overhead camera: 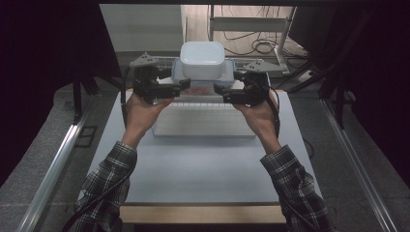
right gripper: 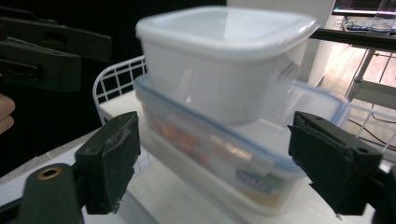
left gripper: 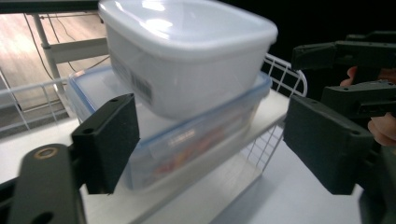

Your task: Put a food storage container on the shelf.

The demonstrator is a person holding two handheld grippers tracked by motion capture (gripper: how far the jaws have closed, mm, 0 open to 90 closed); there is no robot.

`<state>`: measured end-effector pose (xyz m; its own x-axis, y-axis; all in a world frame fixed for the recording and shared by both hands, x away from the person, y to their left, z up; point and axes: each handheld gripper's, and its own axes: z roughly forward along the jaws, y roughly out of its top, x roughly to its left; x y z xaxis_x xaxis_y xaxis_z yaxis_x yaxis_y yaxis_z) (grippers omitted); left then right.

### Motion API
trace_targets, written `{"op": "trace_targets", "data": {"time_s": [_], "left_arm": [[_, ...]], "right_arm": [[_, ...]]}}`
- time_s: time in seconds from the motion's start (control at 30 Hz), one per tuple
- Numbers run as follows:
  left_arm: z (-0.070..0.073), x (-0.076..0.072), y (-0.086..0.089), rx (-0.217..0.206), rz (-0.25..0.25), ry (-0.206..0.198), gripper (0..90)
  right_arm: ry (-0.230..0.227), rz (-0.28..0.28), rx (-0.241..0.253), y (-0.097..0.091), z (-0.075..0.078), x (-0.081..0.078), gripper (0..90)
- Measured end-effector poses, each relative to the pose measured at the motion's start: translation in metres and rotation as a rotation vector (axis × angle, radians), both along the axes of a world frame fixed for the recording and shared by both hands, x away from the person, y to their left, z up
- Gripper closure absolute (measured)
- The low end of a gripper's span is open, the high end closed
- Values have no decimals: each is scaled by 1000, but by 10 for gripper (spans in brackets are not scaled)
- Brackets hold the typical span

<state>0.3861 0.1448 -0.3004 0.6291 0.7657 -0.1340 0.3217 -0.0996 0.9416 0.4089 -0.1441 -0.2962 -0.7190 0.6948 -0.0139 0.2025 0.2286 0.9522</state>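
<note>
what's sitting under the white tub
The white tub rests on the blue-rimmed lid of a clear container with reddish contents inside; what those are cannot be made out.

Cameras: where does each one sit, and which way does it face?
High view: above the near table edge, looking forward and down on the stacked boxes; forearms, both hands show.
Left gripper view: rides the left gripper, looking between open jaws at the white box on the clear box.
Right gripper view: same from the right gripper.
Shared: both boxes.
</note>
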Motion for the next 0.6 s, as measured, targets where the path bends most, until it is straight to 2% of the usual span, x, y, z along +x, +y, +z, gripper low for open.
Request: {"op": "trace_targets", "data": {"time_s": [0.23, 0.6], "left_arm": [[-17, -8, -3, 12, -22, 5, 118], [-34, -17, -5, 24, -52, 18, 90]], "right_arm": [[6, 25, -21, 1, -17, -11, 131], [24, 40, -29, -2, -30, -18, 112]]}}
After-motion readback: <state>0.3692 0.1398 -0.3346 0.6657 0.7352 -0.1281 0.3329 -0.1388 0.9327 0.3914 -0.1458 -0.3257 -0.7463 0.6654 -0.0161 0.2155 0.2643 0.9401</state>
